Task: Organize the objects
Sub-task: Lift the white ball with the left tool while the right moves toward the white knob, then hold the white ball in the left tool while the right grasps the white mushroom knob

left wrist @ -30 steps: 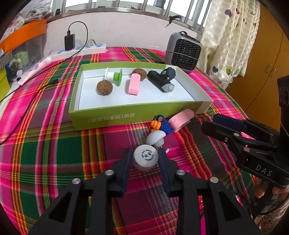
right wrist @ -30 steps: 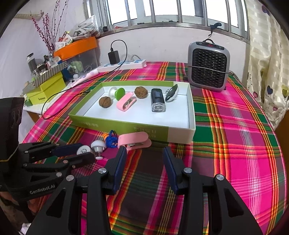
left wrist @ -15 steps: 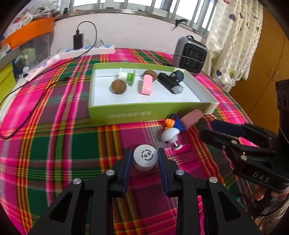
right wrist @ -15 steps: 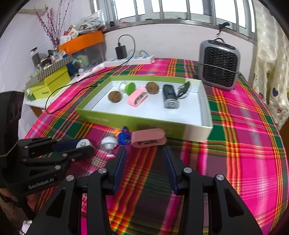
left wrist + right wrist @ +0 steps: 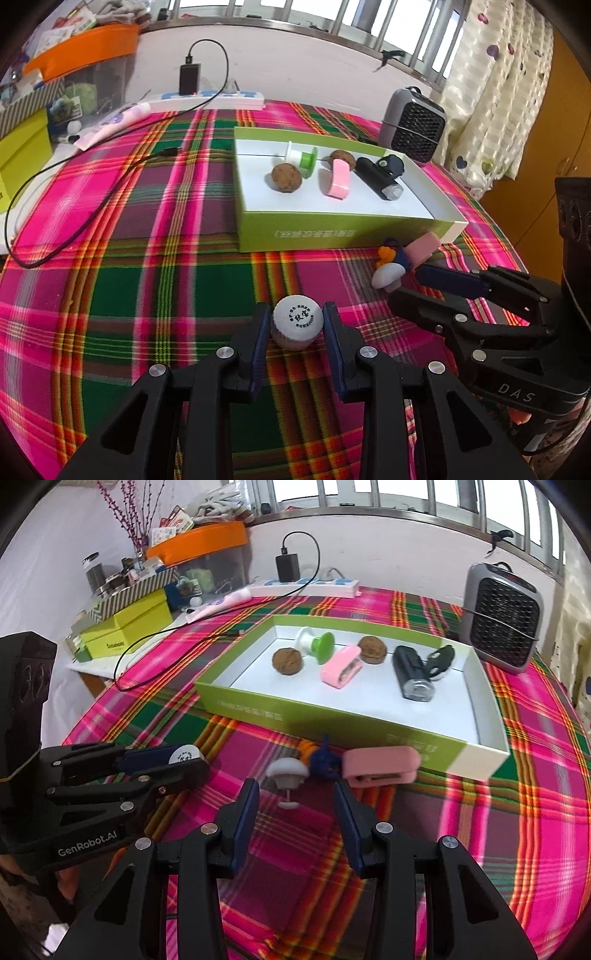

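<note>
My left gripper (image 5: pixel 295 325) is shut on a small white bottle with a printed cap (image 5: pixel 296 325), held above the plaid cloth. That bottle (image 5: pixel 184 755) also shows between the left gripper's pads in the right wrist view. My right gripper (image 5: pixel 295 794) stands open over the cloth with nothing between its fingers. Just beyond its tips lie a white mushroom-shaped knob (image 5: pixel 287 771), a blue-and-orange knitted charm (image 5: pixel 323 762) and a pink clip (image 5: pixel 380 767). Behind them sits the green box (image 5: pixel 295 710) holding two walnuts, a green-and-white spool, a pink clip and a black torch.
A grey fan heater (image 5: pixel 502 614) stands at the far right behind the box. A power strip with a charger (image 5: pixel 306 581) and a black cable (image 5: pixel 74 206) lie at the back left. Yellow-green boxes (image 5: pixel 129 627) and clutter fill the left side table.
The left gripper has carried the bottle leftward, away from the knob and the box. The right gripper has shifted left and slightly down, so the knob and charm now lie ahead of its tips.
</note>
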A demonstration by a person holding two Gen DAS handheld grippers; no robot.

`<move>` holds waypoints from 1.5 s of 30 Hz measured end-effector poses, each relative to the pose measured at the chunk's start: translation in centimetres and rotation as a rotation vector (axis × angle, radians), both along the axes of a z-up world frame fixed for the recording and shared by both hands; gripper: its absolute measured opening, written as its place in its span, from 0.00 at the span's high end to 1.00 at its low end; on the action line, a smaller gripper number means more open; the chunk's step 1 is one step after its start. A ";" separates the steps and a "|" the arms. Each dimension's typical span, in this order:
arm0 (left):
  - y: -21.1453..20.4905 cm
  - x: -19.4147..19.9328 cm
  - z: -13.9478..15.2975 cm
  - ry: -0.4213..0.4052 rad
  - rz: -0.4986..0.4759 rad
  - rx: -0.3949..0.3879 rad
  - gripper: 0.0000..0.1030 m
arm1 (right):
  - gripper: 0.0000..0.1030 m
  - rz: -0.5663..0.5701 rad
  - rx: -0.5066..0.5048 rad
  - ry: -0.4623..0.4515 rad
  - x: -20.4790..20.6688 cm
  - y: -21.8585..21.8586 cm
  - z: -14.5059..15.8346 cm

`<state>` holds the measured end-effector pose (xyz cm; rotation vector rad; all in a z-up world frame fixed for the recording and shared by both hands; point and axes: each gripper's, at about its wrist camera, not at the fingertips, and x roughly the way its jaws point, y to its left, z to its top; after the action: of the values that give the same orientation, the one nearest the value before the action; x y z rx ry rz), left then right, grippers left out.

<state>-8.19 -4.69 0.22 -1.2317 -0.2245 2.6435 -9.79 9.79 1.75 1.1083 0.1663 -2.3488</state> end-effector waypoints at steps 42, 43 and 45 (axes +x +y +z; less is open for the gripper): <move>-0.6 -0.7 -0.1 -0.002 -0.094 -0.027 0.74 | 0.74 -0.102 -0.032 -0.049 -0.6 -0.3 -0.8; -0.4 -0.7 0.0 -0.001 -0.096 -0.037 0.74 | 0.74 -0.102 -0.038 -0.051 -0.4 -0.2 -0.8; -0.3 -0.8 0.0 -0.003 -0.098 -0.049 0.74 | 0.74 -0.104 -0.039 -0.052 -0.1 -0.2 -0.8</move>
<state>-8.94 -4.99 0.21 -1.2294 -0.0972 2.5780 -9.91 9.58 0.95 1.1839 0.0451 -2.4006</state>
